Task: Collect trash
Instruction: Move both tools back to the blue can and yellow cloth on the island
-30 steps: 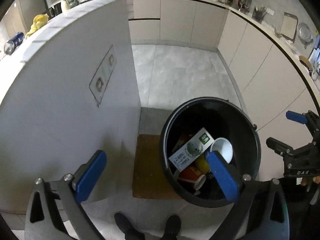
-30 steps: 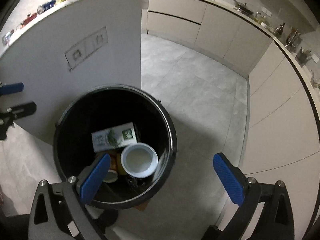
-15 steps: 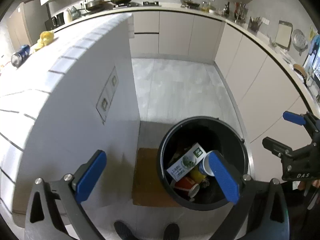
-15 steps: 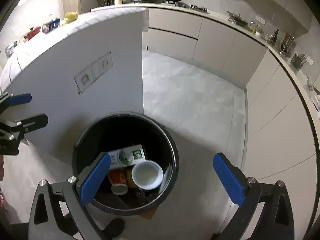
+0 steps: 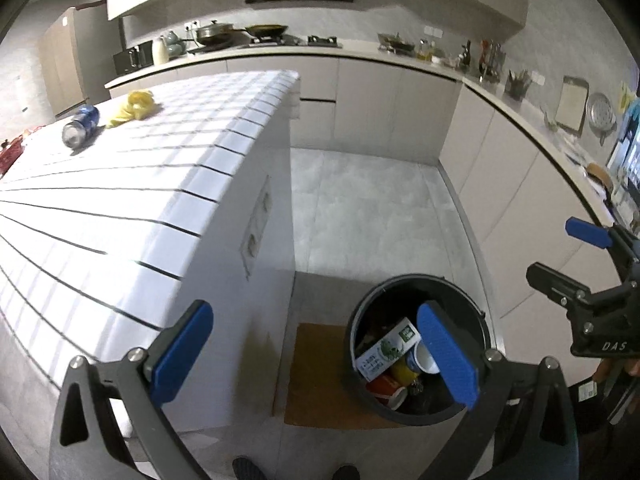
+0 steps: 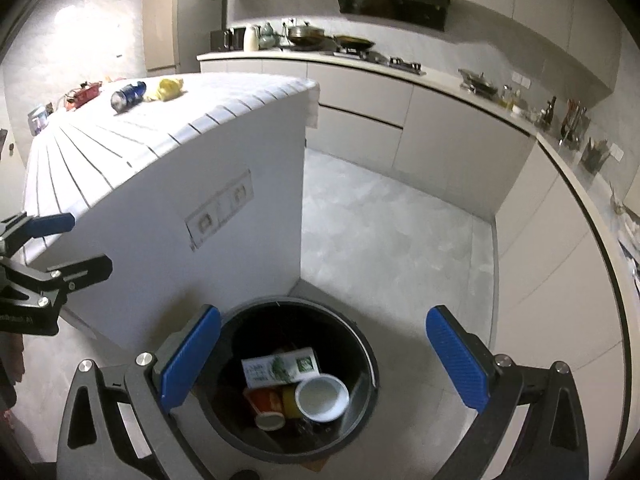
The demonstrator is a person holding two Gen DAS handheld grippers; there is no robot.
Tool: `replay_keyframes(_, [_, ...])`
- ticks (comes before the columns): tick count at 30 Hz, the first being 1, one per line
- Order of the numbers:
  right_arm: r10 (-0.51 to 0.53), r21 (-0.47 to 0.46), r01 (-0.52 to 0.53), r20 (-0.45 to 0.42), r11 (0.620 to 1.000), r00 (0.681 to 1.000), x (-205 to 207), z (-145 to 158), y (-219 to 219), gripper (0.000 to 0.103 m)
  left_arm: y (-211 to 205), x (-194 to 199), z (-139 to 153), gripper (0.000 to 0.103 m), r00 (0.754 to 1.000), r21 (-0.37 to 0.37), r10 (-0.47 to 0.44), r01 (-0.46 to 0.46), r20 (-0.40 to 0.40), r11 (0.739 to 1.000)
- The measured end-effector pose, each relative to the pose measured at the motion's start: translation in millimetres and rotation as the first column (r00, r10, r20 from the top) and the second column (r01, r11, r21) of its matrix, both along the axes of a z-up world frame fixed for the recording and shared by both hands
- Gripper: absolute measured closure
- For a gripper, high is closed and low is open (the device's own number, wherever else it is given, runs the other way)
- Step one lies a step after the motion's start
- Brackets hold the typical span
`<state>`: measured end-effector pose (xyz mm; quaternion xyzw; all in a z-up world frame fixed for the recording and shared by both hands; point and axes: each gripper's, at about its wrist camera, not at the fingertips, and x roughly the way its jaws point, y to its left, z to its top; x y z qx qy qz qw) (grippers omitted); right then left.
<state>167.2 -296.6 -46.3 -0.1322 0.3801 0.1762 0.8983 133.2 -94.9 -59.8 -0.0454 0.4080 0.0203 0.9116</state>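
Note:
A black round bin stands on the floor beside the tiled island and holds a white carton, a white bowl and paper cups. On the island top lie a blue can and a crumpled yellow wrapper, far from both grippers. My left gripper is open and empty, high above the bin's left side. My right gripper is open and empty above the bin.
The white tiled island fills the left. A brown mat lies under the bin. Cabinets and a worktop with pans and utensils run along the back and right. Grey floor lies between. Shoes show below.
Both grippers have risen and tilted up away from the bin, so the island top with the can and wrapper has come into view. Both stay open and empty.

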Motion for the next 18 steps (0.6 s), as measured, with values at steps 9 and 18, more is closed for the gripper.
replay_keyframes(9, [0.072, 0.088, -0.077, 0.057, 0.993, 0.996, 12, 37, 73, 0.000, 77, -7, 28, 0.001, 0.988, 0.011, 0.139, -0.140, 0.074, 0.990])
replay_keyframes(18, [0.154, 0.114, -0.161, 0.066, 0.980, 0.986, 44, 49, 185, 0.000, 196, 4, 34, 0.001, 0.957, 0.012, 0.269, -0.272, 0.110, 0.962])
